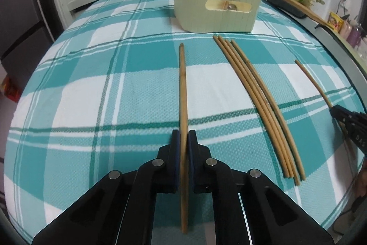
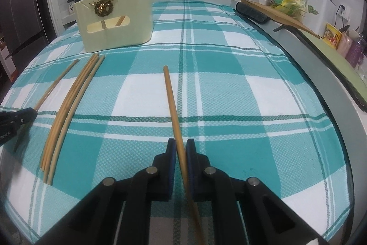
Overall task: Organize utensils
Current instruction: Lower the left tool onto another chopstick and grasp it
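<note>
Both grippers are gripping one bamboo chopstick each, the left gripper (image 1: 184, 138) its chopstick (image 1: 182, 93) at frame centre, the right gripper (image 2: 181, 147) its chopstick (image 2: 171, 98) likewise, apparently picking up; next likely calls for carrying them to the cream holder (image 1: 215, 4) at upper centre.

Teal-and-white plaid tablecloth (image 1: 91, 84), tan chopsticks (image 1: 257, 102), cream holder (image 1: 213, 15)

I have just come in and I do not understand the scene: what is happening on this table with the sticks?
A person is sorting chopsticks with two hand-held grippers. The left gripper is shut on one chopstick, and the right gripper is shut on another chopstick. A bundle of chopsticks lies between them on the checked cloth. The cream holder stands behind, with chopsticks already inside.
</note>
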A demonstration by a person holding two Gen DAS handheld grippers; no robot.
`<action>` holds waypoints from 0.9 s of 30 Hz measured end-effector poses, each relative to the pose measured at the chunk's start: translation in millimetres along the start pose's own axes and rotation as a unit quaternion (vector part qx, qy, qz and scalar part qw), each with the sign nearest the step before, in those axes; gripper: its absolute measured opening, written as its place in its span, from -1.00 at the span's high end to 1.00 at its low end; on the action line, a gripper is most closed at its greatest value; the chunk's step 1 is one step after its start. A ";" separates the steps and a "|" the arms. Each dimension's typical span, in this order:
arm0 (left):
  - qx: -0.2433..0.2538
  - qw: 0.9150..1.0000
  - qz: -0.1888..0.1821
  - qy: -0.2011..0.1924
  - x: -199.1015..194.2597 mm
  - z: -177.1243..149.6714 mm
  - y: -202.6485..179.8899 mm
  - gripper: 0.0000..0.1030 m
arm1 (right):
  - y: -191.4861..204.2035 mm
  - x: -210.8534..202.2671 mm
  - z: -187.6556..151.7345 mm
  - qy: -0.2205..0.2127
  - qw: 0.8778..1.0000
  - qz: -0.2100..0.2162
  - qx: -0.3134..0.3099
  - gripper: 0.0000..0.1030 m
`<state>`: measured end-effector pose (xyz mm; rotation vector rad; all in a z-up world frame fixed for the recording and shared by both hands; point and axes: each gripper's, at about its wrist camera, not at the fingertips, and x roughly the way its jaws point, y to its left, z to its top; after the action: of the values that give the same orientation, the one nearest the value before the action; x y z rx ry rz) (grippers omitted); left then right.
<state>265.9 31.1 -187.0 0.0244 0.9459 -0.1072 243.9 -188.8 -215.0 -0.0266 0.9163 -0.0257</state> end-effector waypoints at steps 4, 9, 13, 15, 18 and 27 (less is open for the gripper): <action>-0.001 1.000 -0.016 0.013 -22.5 -27.4 -1.8 0.88 | -8.2 -6.6 -8.4 -0.001 1.000 -0.008 0.004 0.84; -0.009 1.000 -0.026 0.008 -38.4 -41.6 -0.9 -0.36 | -17.9 -18.3 -22.6 -0.002 1.000 -0.014 0.006 0.72; -0.011 1.000 -0.024 0.004 -34.2 -35.2 2.6 -0.48 | -23.3 -21.7 -30.3 -0.003 1.000 -0.003 0.017 -0.30; -0.009 1.000 -0.020 0.008 -26.6 -30.7 4.4 -0.58 | -24.2 -22.6 -32.6 -0.004 1.000 0.001 0.018 -0.30; -0.001 1.000 -0.002 0.015 -14.8 -26.5 6.2 -0.68 | -24.3 -22.0 -32.5 0.001 1.000 0.008 0.009 -0.30; 0.002 1.000 0.021 0.010 -7.3 -28.7 9.6 -0.99 | -23.2 -18.7 -32.0 -0.002 1.000 0.022 -0.014 -0.51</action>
<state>239.4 43.2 -198.1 0.0483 0.9649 -0.0708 206.9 -211.7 -218.8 -0.0328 0.9122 0.0275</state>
